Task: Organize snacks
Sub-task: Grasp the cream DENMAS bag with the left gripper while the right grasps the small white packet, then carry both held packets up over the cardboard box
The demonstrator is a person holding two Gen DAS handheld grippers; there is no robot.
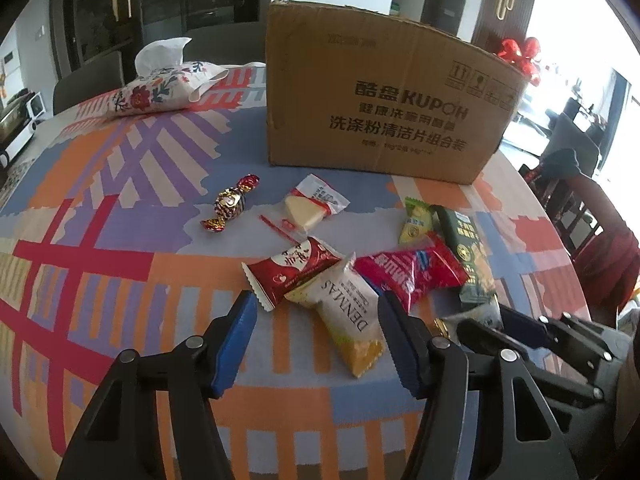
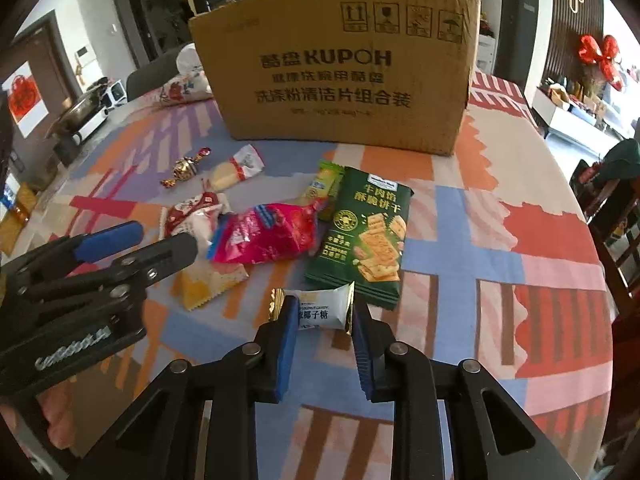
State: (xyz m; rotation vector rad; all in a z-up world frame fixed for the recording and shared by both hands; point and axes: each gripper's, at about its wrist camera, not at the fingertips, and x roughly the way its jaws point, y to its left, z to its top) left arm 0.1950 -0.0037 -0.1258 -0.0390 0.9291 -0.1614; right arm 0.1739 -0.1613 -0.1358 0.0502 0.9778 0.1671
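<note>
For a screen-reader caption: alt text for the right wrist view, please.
The right gripper is shut on a small white candy on a patterned tablecloth, with a green biscuit packet, other snacks and a cardboard box beyond.

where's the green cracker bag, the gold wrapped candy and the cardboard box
green cracker bag point(image 2: 370, 228): right wrist view, printed front
gold wrapped candy point(image 1: 229, 203): left wrist view, round middle
cardboard box point(image 2: 336, 80): right wrist view, lettered front wall

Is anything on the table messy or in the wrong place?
Yes. The snacks lie loose in a jumble on the tablecloth in front of the cardboard box. The pink packet overlaps the DENMAS packet, which lies over the red-and-white packet. Nothing looks torn or spilled.
</note>
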